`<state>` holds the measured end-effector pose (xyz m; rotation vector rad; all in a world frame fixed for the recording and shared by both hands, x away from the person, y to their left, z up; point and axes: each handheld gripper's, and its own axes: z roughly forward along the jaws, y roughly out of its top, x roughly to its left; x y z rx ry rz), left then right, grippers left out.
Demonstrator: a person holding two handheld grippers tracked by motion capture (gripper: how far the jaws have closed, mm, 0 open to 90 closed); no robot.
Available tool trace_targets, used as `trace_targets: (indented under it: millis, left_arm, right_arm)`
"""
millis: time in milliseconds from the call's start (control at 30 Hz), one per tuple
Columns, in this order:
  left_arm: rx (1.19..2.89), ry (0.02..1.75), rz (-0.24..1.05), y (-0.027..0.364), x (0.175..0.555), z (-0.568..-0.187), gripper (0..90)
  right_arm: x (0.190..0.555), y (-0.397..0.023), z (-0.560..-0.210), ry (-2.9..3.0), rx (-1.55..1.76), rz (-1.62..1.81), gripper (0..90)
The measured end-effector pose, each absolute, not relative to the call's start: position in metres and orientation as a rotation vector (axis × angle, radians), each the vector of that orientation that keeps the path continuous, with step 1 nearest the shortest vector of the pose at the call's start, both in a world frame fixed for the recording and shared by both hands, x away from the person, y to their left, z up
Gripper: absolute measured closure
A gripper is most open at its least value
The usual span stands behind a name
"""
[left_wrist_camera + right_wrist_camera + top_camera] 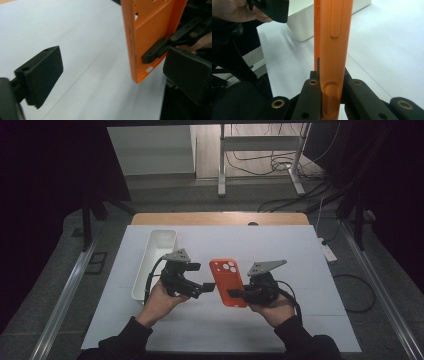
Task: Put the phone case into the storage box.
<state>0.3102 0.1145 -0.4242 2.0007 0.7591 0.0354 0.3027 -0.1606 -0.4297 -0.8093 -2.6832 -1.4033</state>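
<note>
**Orange phone case held over the white sheet**

A white sheet (280,245) covers the wooden table, with grey floor and cables beyond. The orange phone case (227,281) is the landmark here: it sits above the sheet between the two grippers. The right gripper (235,293), just right of the case, has its jaws clamped on the case's lower edge. The left gripper (206,287), just left of the case, has its jaws spread wide and free of it. A white bin (156,261) lies farther left of the case.
</note>
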Motion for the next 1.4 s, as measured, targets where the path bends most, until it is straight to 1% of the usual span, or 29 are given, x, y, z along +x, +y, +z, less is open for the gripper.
trace_targets:
  millis: [67, 233, 633, 700, 733, 767, 833, 967, 1000, 1033, 1067, 1167, 1400]
  left_arm:
    - [2.021, 0.774, 0.072, 0.113, 0.309, -0.425, 2.3]
    - [2.045, 0.805, 0.113, 0.111, 0.308, -0.426, 0.0]
    - [2.059, 0.804, 0.091, 0.104, 0.306, -0.424, 0.1]
    - [2.058, 0.808, 0.094, 0.104, 0.305, -0.423, 1.4]
    - [2.058, 0.808, 0.094, 0.104, 0.305, -0.423, 5.2]
    - [2.060, 0.806, 0.091, 0.104, 0.305, -0.423, 5.2]
    - [2.058, 0.807, 0.079, 0.104, 0.305, -0.423, 10.8]
    - [2.045, 0.806, 0.028, 0.105, 0.305, -0.422, 25.1]
    - [2.043, 0.806, 0.022, 0.106, 0.305, -0.422, 31.5]
    - [2.043, 0.806, 0.022, 0.106, 0.305, -0.422, 34.7]
    - [2.041, 0.803, 0.008, 0.106, 0.305, -0.422, 34.7]
    - [2.036, 0.807, -0.015, 0.107, 0.306, -0.422, 46.4]
    - [2.019, 0.818, -0.058, 0.109, 0.307, -0.421, 66.0]
  right_arm:
    - [0.303, -0.162, -0.430, -2.688, -0.826, -1.408, 85.9]
    - [0.303, -0.163, -0.429, -2.716, -0.864, -1.413, 85.9]
    - [0.299, -0.157, -0.430, -2.787, -0.875, -1.393, 85.8]
    - [0.298, -0.155, -0.431, -2.785, -0.869, -1.399, 85.8]
    - [0.298, -0.155, -0.431, -2.785, -0.869, -1.399, 85.8]
    - [0.298, -0.154, -0.431, -2.788, -0.865, -1.397, 85.7]
    - [0.297, -0.153, -0.431, -2.791, -0.864, -1.395, 85.7]
    - [0.295, -0.151, -0.431, -2.807, -0.849, -1.394, 85.7]
    - [0.295, -0.150, -0.431, -2.812, -0.842, -1.392, 85.7]
    - [0.295, -0.150, -0.432, -2.814, -0.839, -1.393, 85.7]
    - [0.295, -0.150, -0.432, -2.814, -0.839, -1.393, 85.7]
    - [0.294, -0.148, -0.432, -2.824, -0.837, -1.383, 85.7]
    - [0.293, -0.147, -0.432, -2.834, -0.832, -1.383, 85.7]
